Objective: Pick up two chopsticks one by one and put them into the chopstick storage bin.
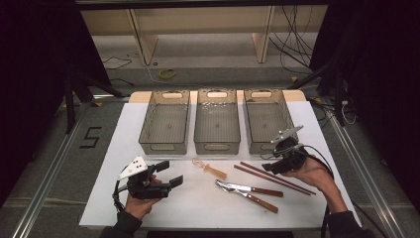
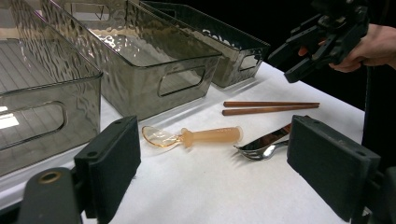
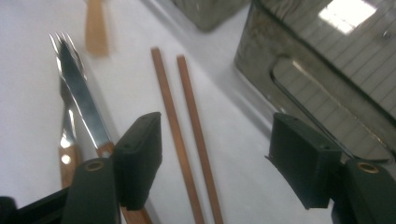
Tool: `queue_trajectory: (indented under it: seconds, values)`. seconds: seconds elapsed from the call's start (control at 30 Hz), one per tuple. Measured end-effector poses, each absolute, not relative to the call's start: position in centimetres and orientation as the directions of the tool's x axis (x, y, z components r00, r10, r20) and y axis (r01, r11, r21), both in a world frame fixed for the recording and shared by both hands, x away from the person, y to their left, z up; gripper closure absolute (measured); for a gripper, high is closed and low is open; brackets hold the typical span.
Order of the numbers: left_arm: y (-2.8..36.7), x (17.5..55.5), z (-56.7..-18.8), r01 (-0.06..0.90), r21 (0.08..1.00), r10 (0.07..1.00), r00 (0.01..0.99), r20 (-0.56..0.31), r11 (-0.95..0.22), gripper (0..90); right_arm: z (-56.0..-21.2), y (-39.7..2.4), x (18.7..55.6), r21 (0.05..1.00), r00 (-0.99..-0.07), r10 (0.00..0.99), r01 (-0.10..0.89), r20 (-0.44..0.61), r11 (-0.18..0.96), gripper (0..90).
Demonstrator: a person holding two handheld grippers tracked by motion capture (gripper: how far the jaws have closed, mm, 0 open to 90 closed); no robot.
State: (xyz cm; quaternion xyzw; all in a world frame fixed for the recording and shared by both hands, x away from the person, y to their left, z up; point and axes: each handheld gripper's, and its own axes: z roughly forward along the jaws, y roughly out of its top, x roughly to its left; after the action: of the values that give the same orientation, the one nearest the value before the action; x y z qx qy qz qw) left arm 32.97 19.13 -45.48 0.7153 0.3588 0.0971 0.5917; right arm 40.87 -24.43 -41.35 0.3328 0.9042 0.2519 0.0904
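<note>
Right tool (image 3: 215, 163) open over chopsticks (image 3: 187, 135), lengthwise between jaws

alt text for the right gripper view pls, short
The right gripper, jaws open with nothing between the pads, hovers over a pair of brown chopsticks on the white table. A knife and fork lie to the left, a smoky clear bin at upper right.

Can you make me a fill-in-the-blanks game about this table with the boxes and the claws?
1. At the back of the table stand ___ see-through bins.
2. The two brown chopsticks lie nearest the ___ claw.
3. The orange spoon lies on the white table, not in a ___.

Missing words: three; right; bin
</note>
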Motion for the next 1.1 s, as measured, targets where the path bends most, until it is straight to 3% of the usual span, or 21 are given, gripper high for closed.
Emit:
queue_trajectory:
  seconds: [0.33, 1.1]
  values:
    - [19.2, 33.0, -45.5, 0.397, 0.917, 0.629, 0.722, -0.286, -0.039, 17.0, -43.3, -24.2, 41.8, 0.311, -0.771, 0.636, 0.597, -0.032, 0.739, 53.2]
    - [19.1, 33.0, -45.5, 0.403, 0.914, 0.628, 0.721, -0.292, -0.037, 17.0, -45.2, -24.5, 42.0, 0.161, -0.812, 0.584, 0.577, 0.006, 0.801, 79.0]
